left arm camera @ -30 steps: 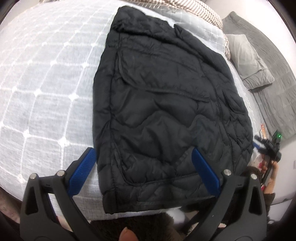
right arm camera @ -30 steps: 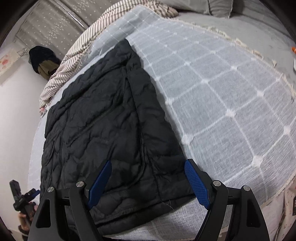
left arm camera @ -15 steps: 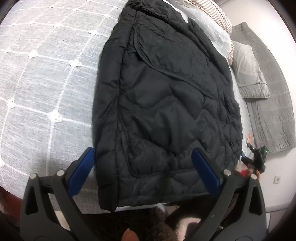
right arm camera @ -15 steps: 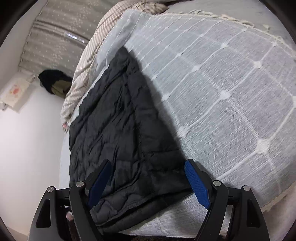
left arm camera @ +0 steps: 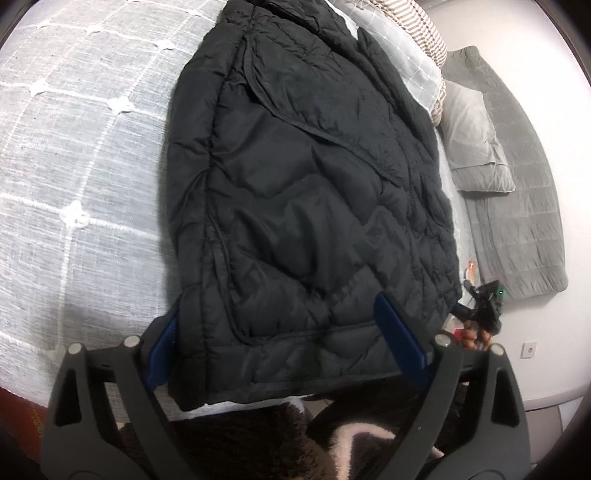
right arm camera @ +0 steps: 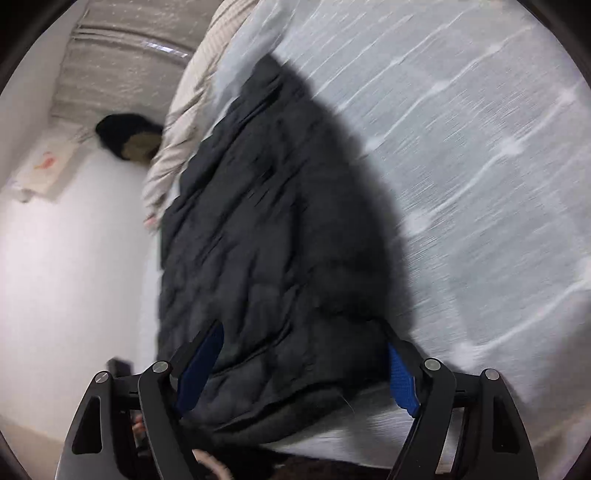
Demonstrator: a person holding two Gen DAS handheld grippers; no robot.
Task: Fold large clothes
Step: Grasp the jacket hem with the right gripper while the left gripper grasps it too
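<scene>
Left wrist view: the black quilted jacket [left arm camera: 306,206] lay flat on the white grid-patterned bedspread [left arm camera: 74,155], its hem toward the near edge of the bed. The left gripper [left arm camera: 284,339] straddled that hem, jaws closing, the blue pads either side of the hem's corner, and whether they pressed on the fabric I could not tell. Off to the right, the other tool [left arm camera: 484,306] showed in a hand beyond the jacket's far corner. A grey pillow [left arm camera: 476,136] sat on grey bedding [left arm camera: 524,206] further right, and striped cloth [left arm camera: 413,26] lay at the top.

Over on the right wrist view, badly blurred, the right gripper [right arm camera: 299,365] was at the jacket's [right arm camera: 280,236] other hem corner, jaws closing, the corner between the pads, neither pad clearly biting. The bedspread [right arm camera: 480,155] ran off to the right.
</scene>
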